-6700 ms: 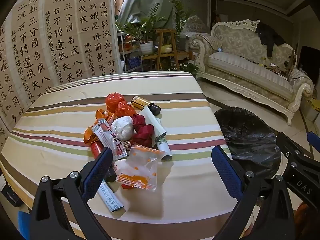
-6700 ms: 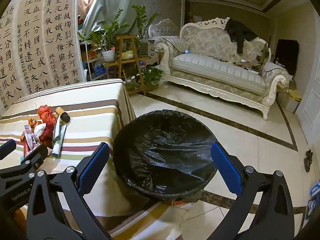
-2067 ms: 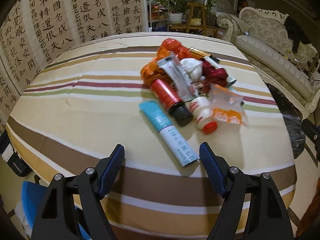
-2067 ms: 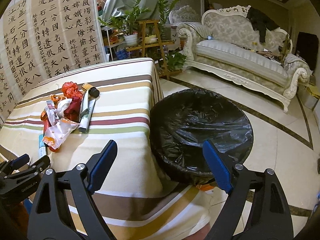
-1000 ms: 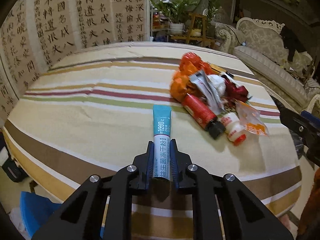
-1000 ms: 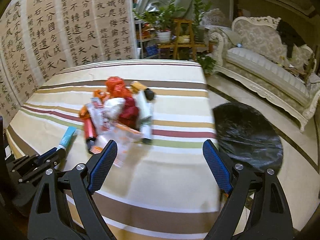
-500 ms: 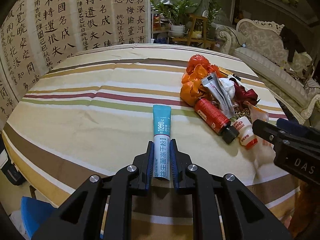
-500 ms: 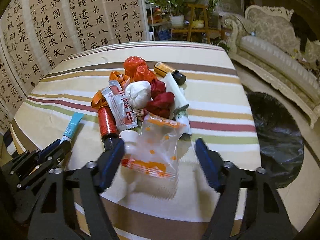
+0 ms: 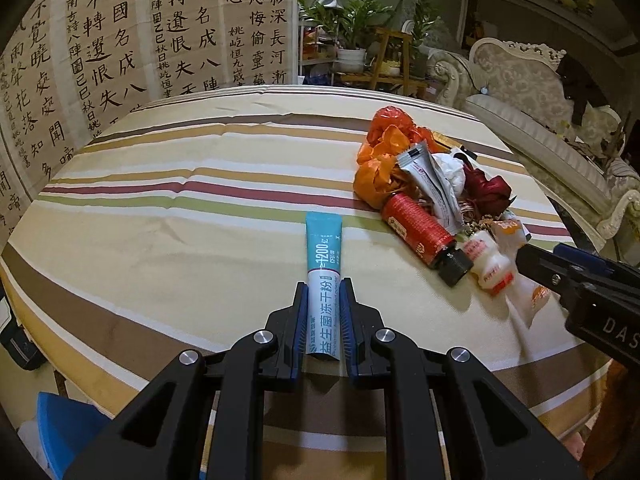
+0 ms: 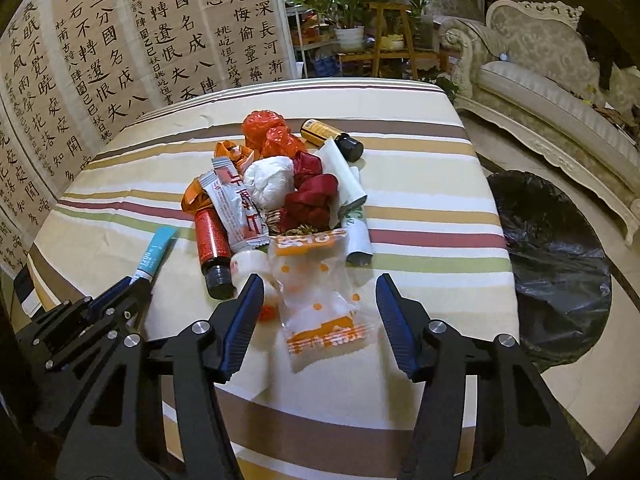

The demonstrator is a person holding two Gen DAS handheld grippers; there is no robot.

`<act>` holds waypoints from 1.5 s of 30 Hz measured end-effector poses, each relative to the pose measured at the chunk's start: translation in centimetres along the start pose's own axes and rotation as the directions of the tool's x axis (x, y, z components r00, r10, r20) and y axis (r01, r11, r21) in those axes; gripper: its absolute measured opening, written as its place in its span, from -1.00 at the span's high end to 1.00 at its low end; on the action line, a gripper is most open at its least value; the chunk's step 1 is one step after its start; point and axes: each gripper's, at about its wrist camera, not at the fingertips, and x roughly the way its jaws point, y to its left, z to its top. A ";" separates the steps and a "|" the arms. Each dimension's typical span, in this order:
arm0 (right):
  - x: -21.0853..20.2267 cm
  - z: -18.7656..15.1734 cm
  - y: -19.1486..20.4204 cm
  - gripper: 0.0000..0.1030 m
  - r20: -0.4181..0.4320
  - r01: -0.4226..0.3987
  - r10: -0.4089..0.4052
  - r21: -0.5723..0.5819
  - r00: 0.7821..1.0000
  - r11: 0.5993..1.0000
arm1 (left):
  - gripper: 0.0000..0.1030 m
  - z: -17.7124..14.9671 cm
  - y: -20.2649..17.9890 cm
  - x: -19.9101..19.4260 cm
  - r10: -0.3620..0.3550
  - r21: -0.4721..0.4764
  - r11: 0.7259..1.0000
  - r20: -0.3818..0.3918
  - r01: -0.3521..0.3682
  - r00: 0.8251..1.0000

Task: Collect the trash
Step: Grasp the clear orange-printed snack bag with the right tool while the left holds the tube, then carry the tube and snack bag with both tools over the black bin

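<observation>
My left gripper (image 9: 323, 292) is shut on the white end of a teal and white tube (image 9: 324, 264) that lies on the striped table (image 9: 180, 208). The tube also shows in the right wrist view (image 10: 154, 255). My right gripper (image 10: 320, 300) is open, its jaws on either side of a clear orange-printed snack bag (image 10: 320, 292). Behind it lies a trash pile: a red bottle (image 10: 210, 246), a grey and red sachet (image 10: 236, 204), a white wad (image 10: 270, 182), dark red ribbon (image 10: 312, 196), orange wrappers (image 10: 268, 132), a yellow bottle (image 10: 330, 138).
A bin lined with a black bag (image 10: 556, 260) stands on the floor right of the table. An ornate sofa (image 10: 560, 80) and potted plants (image 10: 352, 8) are behind. A calligraphy screen (image 10: 120, 48) backs the table. A small white bottle (image 9: 490, 266) lies by the red one.
The left gripper shut on the tube about a second ago and still holds it. The right gripper swung from the bin to the pile and now straddles the snack bag, its jaws narrower.
</observation>
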 end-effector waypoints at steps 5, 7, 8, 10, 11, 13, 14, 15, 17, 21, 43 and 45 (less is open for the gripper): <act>0.4 -0.4 -0.2 -0.10 -0.021 -0.003 0.003 -0.011 1.000 1.000 | 0.67 0.0 0.3 0.0 0.009 -0.009 1.000 -0.004 -0.009 1.000; 0.7 -0.4 -0.2 -0.09 -0.030 -0.006 0.005 -0.018 1.000 1.000 | 0.67 0.0 0.3 -0.1 0.008 -0.008 1.000 -0.003 -0.008 1.000; 0.8 -0.5 -0.2 -0.08 -0.034 -0.007 0.006 -0.021 0.999 1.000 | 0.67 0.0 0.2 -0.1 0.007 -0.006 1.000 -0.002 -0.007 1.000; 1.2 -0.6 -0.1 0.09 -0.046 -0.006 0.005 -0.025 0.999 1.000 | 0.67 -0.1 0.1 -0.1 0.005 -0.004 1.000 -0.001 -0.005 1.000; 1.3 -0.6 -0.1 0.10 -0.049 -0.008 0.007 -0.028 0.999 1.000 | 0.67 -0.1 0.1 -0.2 0.004 -0.004 1.000 -0.001 -0.004 1.000; 1.2 -0.7 -0.1 0.14 -0.043 -0.005 0.003 -0.036 0.999 0.999 | 0.67 -0.2 0.1 -0.1 0.004 -0.004 1.000 -0.002 -0.004 1.000; 1.2 -0.7 -0.1 0.15 -0.042 -0.007 0.005 -0.038 0.999 0.999 | 0.67 -0.2 0.0 -0.1 0.004 -0.005 1.000 -0.002 -0.004 1.000; 1.2 -0.8 -0.2 0.18 -0.041 -0.012 0.010 -0.039 0.999 0.999 | 0.67 -0.2 0.0 -0.1 0.004 -0.004 1.000 -0.002 -0.004 1.000; 1.0 -0.9 -0.2 0.26 -0.034 -0.017 0.015 -0.042 0.999 0.999 | 0.67 -0.2 0.0 -0.1 0.004 -0.003 1.000 0.000 -0.004 1.000; 0.4 -0.9 -0.3 0.31 -0.017 -0.021 0.020 -0.050 1.000 0.999 | 0.67 -0.2 -0.3 -0.3 0.003 0.000 1.000 0.008 -0.003 1.000; -4.7 -0.2 -8.1 0.33 0.126 0.095 -0.103 0.067 0.987 0.993 | 0.67 1.9 -9.0 -2.7 -0.114 0.112 0.989 0.116 0.101 0.987; -4.9 -0.4 -9.6 0.33 0.131 0.120 -0.132 0.096 0.983 0.988 | 0.67 2.1 -10.3 -2.5 -0.136 0.128 0.984 0.112 0.122 0.984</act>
